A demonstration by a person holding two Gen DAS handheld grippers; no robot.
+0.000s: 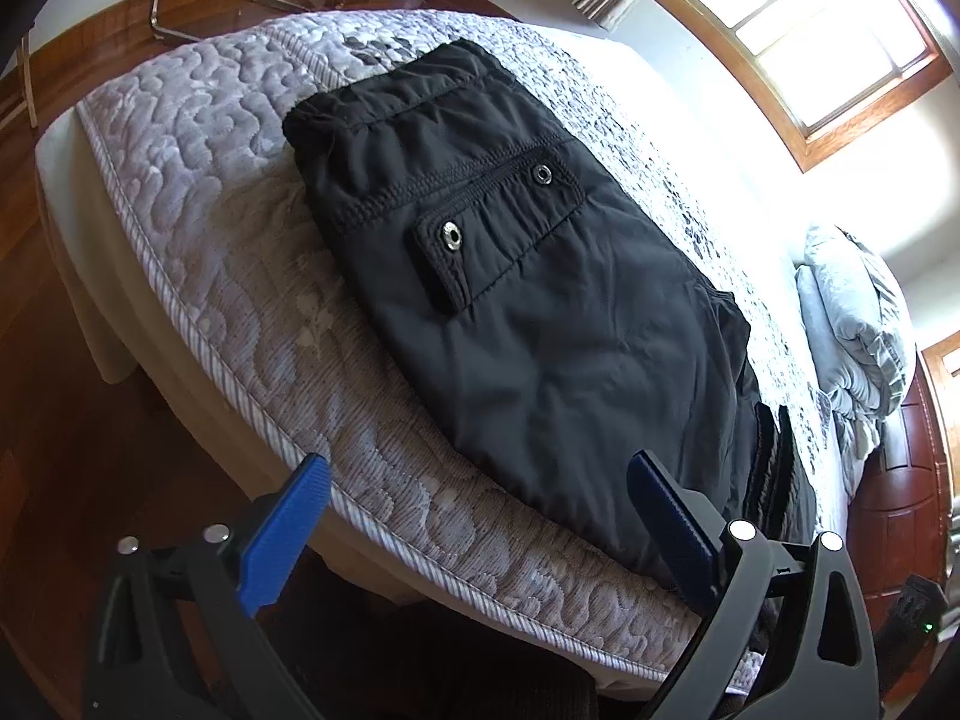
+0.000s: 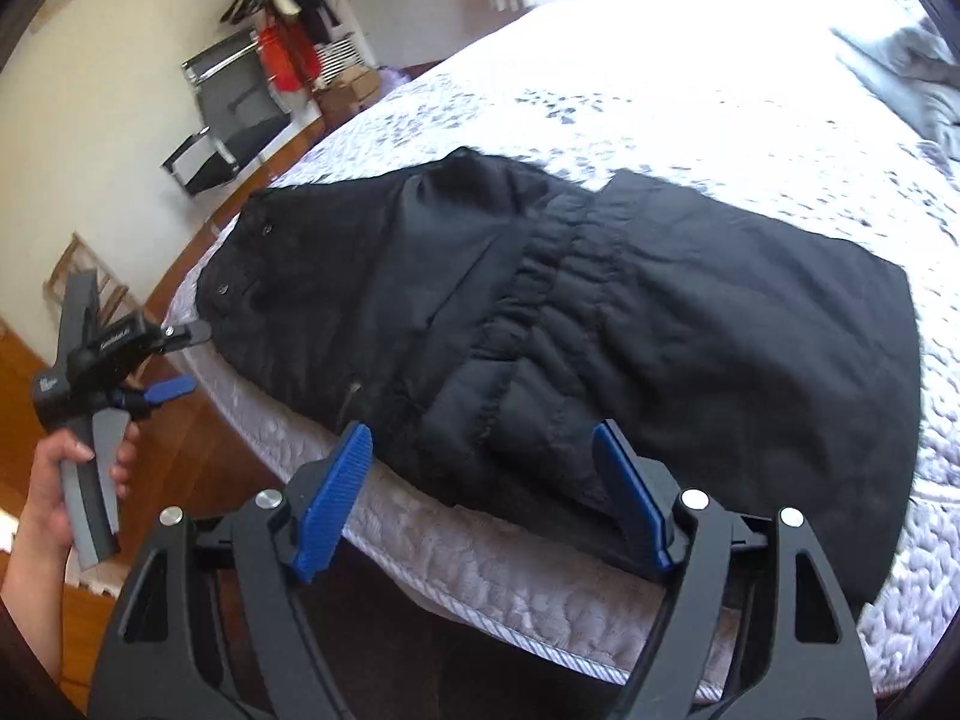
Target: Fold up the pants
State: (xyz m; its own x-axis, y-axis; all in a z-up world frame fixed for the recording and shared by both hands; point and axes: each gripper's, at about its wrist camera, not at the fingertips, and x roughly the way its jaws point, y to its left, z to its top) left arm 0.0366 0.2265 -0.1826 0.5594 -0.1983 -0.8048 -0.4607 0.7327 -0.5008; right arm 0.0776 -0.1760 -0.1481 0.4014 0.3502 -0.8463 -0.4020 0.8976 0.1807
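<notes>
Black pants (image 1: pixel 516 276) lie folded on the quilted mattress (image 1: pixel 198 192), a flap pocket with metal snaps on top. In the right wrist view the pants (image 2: pixel 600 324) show the elastic waistband across the middle. My left gripper (image 1: pixel 480 516) is open and empty, over the mattress's near edge, its right pad at the pants' lower hem. It also shows in the right wrist view (image 2: pixel 180 360), held in a hand beside the bed. My right gripper (image 2: pixel 480 480) is open and empty, its blue pads either side of the pants' near edge.
A grey duvet (image 1: pixel 858 324) is bunched at the bed's far end. A chair (image 2: pixel 234 120), a clothes rack (image 2: pixel 282 18) and boxes stand on the wood floor past the bed. A window (image 1: pixel 828 42) is on the far wall.
</notes>
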